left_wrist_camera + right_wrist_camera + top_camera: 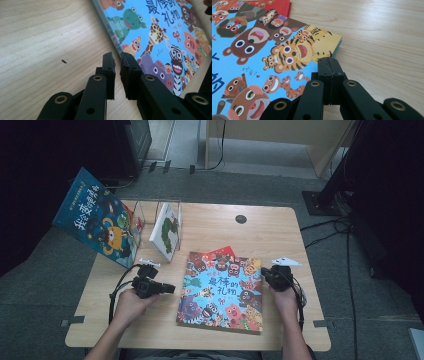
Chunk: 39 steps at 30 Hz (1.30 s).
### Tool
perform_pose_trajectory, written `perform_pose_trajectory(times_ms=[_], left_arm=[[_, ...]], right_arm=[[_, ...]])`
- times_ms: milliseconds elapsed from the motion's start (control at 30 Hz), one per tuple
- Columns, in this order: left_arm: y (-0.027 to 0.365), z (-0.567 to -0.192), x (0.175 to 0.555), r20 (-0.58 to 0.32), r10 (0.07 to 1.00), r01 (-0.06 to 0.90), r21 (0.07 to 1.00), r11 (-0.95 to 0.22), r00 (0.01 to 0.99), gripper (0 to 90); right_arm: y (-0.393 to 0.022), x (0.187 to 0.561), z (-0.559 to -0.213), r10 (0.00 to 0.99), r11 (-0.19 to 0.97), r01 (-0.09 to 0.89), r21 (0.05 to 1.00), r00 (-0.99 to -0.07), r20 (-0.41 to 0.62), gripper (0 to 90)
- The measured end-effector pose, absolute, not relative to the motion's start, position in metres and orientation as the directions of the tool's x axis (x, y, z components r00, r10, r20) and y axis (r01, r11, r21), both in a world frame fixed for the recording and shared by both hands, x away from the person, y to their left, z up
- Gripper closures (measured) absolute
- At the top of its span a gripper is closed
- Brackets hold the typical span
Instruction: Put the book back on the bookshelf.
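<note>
Picture book with a blue cover [221, 292] crowded with cartoon animals and large dark characters lies flat on the pale wooden worktop [260, 227], near its front edge and a little right of its middle. A red flat item [220, 253] peeks out from under the book's far edge.

Left gripper [170, 289] lies low over the worktop just beside the book's left edge, pointing at it. In the left gripper view its black fingers [109, 67] stand nearly together with a narrow gap between them, the tips right at the book's spine edge; nothing is pinched between them. Right gripper [265, 272] sits at the book's right edge, near the far right corner. In the right gripper view its fingers [325, 67] are pressed fully together, empty, with the tips just beside the yellow tiger corner of the cover; whether they touch it I cannot tell.

Beyond the book's far left corner stands a clear wire book rack [150, 212] holding a white book with a green figure [166, 232], leaning. Left of the rack, a large dark blue book with yellow characters [97, 217] leans tilted over the worktop's left edge. A small dark round cap [241, 219] sits in the worktop well beyond the book's far edge.
</note>
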<state>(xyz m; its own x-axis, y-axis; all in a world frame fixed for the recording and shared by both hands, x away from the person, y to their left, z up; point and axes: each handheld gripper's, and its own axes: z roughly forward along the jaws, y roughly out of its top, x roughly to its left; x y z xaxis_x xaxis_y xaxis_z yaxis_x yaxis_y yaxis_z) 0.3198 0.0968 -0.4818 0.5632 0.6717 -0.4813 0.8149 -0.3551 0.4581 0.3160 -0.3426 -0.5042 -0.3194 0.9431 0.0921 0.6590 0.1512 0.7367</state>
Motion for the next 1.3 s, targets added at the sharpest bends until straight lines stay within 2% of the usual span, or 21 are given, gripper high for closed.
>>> perform_pose_trajectory(times_ms=[800, 1300], left_arm=[[0.095, -0.494, 0.304, -0.479, 0.688, 0.825, 0.45, -0.341, 0.545, 84.3], [0.092, -0.493, 0.3, -0.481, 0.669, 0.815, 0.45, -0.365, 0.566, 90.0]], right_arm=[[-0.316, 0.34, -0.509, 0.918, 0.173, 0.639, 0.749, -0.38, 0.113, 90.0], [-0.317, 0.313, -0.502, 0.899, 0.24, 0.646, 0.725, -0.429, 0.086, 90.0]])
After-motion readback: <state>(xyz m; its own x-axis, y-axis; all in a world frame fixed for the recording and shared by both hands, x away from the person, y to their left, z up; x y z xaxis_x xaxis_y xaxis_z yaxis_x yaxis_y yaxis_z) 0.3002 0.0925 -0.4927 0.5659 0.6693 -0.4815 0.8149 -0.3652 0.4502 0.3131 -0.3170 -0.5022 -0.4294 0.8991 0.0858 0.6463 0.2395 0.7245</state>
